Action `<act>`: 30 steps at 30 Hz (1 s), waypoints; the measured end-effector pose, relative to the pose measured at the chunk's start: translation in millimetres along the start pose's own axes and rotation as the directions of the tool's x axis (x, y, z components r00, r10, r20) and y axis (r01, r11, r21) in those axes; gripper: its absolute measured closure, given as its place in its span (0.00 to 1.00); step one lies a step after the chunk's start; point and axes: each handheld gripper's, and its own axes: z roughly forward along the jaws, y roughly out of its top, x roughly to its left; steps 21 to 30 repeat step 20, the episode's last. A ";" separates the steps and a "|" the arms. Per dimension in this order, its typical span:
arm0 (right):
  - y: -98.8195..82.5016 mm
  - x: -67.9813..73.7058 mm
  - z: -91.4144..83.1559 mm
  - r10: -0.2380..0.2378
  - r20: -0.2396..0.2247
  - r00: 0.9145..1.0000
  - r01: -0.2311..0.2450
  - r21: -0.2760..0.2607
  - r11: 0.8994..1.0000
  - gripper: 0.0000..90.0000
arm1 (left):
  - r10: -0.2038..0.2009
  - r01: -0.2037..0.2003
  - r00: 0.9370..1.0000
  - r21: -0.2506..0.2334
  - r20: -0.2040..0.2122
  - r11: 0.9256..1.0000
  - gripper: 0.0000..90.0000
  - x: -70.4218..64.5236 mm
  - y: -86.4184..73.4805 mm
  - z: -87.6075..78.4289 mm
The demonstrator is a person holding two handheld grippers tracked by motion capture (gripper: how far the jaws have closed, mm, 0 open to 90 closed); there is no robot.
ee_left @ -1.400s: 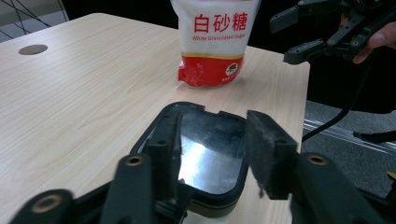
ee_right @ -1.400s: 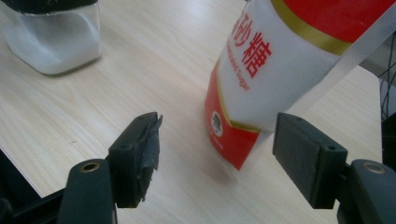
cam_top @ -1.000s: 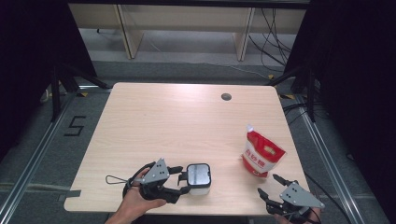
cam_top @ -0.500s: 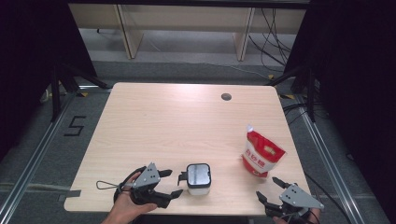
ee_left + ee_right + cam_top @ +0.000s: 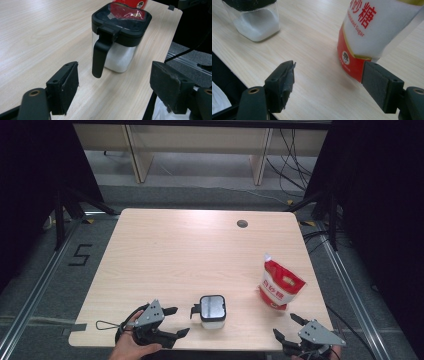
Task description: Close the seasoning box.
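Pale wooden table (image 5: 165,255) stands on grey floor (image 5: 45,265).

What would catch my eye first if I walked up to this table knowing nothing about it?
Probably the red and white sugar bag, standing upright near the right edge of the pale wooden table. Next, the clear jar with a black lid and handle, partly filled with white sugar, near the front edge. Two hand-held black tongs flank it at the front: the left tongs open beside the jar's handle, the right tongs open in front of the bag.
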 end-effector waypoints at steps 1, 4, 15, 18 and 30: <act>-0.2 -1.9 0.4 -0.022 0.000 1.000 0.022 -0.003 1.000 0.31 | 0.007 -0.007 1.000 0.001 0.001 1.000 0.26 -0.3 -0.9 -0.1; -1.9 -0.9 1.1 -0.014 -0.005 1.000 0.015 0.004 1.000 0.31 | 0.012 -0.012 1.000 0.001 0.005 1.000 0.26 0.1 -1.8 -0.1; -4.0 2.0 2.9 0.005 -0.023 1.000 -0.004 0.038 0.999 0.30 | -0.013 0.013 1.000 0.000 0.001 1.000 0.26 -0.3 -3.2 2.1; -4.6 -0.7 4.2 -0.022 -0.011 1.000 0.022 0.027 0.999 0.30 | 0.007 -0.007 1.000 0.006 0.004 1.000 0.25 2.5 -2.7 1.2; -5.3 0.5 4.7 -0.002 -0.011 1.000 0.002 0.033 0.999 0.30 | -0.006 0.006 1.000 0.006 -0.007 1.000 0.25 3.6 -3.0 0.7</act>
